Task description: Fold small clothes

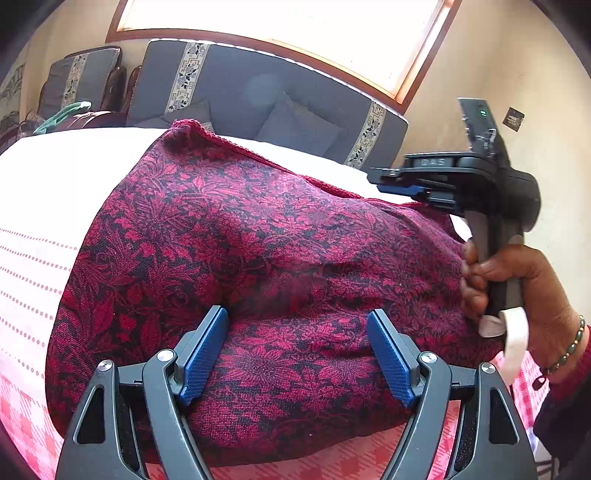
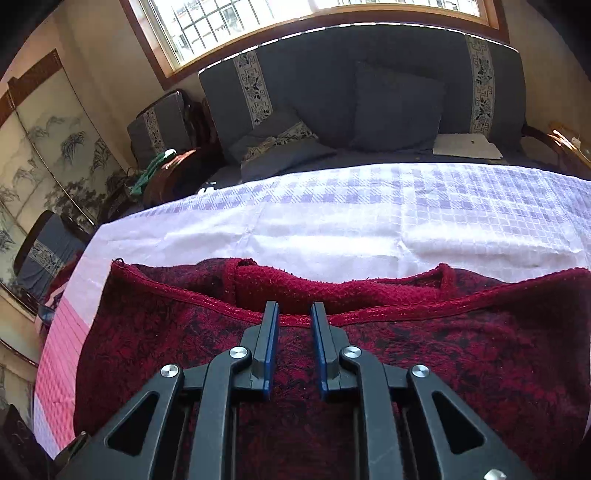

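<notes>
Left hand-held gripper [image 1: 297,354] gapes wide over the red garment [image 1: 258,240]; right hand-held gripper [image 2: 293,350] narrowly parted, empty; checked tablecloth [image 2: 332,229], grey sofa [image 2: 369,85].

One red patterned garment [image 1: 258,258]; one checked tablecloth [image 2: 369,206]; two tools; three grey cushions; one window [image 2: 295,18]

Left gripper [image 1: 297,354] holds its fingers spread wide; right gripper [image 2: 293,350] has its fingers narrowed, a gap between.
</notes>
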The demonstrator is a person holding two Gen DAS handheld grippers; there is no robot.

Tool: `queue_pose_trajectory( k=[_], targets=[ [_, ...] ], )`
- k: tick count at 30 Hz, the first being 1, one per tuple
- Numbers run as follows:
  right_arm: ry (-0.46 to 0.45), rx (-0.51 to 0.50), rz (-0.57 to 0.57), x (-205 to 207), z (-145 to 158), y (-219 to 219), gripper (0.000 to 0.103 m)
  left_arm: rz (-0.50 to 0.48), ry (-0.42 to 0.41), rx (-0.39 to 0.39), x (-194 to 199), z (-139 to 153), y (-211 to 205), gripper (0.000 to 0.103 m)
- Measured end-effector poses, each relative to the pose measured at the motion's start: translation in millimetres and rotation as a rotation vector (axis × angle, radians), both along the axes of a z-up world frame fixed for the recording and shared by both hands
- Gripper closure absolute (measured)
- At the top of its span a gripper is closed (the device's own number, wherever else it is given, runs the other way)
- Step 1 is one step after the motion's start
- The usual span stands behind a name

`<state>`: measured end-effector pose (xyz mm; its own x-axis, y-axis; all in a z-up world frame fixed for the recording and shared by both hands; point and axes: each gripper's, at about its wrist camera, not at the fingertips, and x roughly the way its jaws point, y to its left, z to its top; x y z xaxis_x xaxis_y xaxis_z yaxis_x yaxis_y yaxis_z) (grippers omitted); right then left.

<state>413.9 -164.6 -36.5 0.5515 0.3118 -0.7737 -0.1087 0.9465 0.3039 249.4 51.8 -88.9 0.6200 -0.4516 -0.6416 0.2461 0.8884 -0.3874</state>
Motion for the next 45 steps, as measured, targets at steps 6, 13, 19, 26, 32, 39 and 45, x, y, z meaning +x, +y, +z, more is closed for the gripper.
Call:
queue_pose_trajectory(
  k=[6, 13, 19, 26, 32, 39, 45],
  targets=[
    [0.041, -0.116, -0.123, -13.2, 17.0, -77.1, 0.083, 0.0, 0.001, -0.011, 0.1, -0.8, 0.7, 0.025],
    [0.226, -0.007, -0.296, 8.2, -38.5, -160.8, 0.103, -0.002, 0.004, -0.025, 1.8, -1.3, 2.5, 0.025],
    [0.231, 0.069, -0.284, 11.0, -43.8, -168.0, 0.103, -0.005, 0.006, -0.05, 3.9, -1.6, 6.1, 0.025],
    [0.023, 0.091, -0.18, -84.2, 22.6, -178.6, 0.092, -0.007, 0.009, -0.079, 5.4, -2.7, 11.8, 0.025],
    [0.003, -0.224, -0.037, -185.7, 7.8, -133.4, 0.093, -0.01, 0.011, -0.1, 6.9, -3.1, 14.5, 0.025],
    [-0.05, -0.505, -0.01, -227.6, -30.3, -103.8, 0.099, -0.014, 0.009, -0.104, 7.5, -3.4, 16.5, 0.025],
    [-0.129, -0.353, -0.074, -244.6, -3.7, -116.8, 0.095, 0.061, -0.031, -0.136, -11.2, 5.2, 36.3, 0.025]
  ],
)
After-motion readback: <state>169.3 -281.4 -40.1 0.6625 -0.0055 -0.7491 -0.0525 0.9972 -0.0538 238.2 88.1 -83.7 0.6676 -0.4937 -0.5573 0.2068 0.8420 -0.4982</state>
